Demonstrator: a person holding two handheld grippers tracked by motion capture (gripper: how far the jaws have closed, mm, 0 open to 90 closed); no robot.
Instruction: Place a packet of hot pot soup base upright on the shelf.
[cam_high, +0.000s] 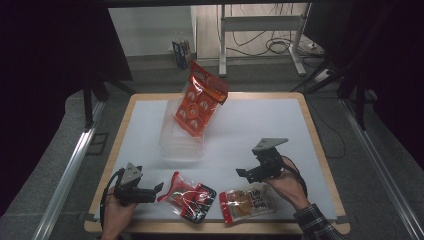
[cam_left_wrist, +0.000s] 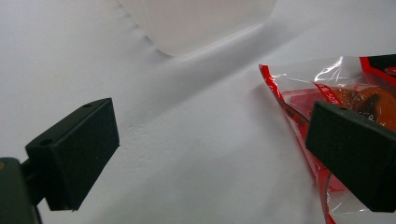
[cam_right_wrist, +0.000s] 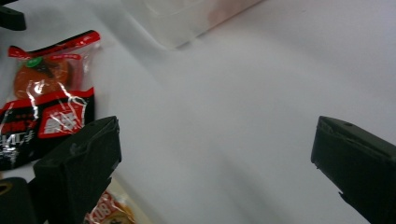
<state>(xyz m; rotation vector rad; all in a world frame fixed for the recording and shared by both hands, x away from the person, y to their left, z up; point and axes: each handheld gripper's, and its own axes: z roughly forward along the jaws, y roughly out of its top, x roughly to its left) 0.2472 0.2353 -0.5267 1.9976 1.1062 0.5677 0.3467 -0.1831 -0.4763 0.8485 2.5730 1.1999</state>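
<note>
The red-and-black snack packet (cam_high: 187, 196) lies flat on the white table (cam_high: 260, 125) near its front edge, just beside our left gripper (cam_high: 159, 188); we judge it light, soft and crinkly, its film slippery, so we would pinch the flat sealed edge rather than the filling; both the left gripper and our right gripper (cam_high: 241, 173) stand with jaws wide apart, holding nothing; an orange packet (cam_high: 247, 202) lies alongside, a clear tub (cam_high: 181, 145) behind.
</note>
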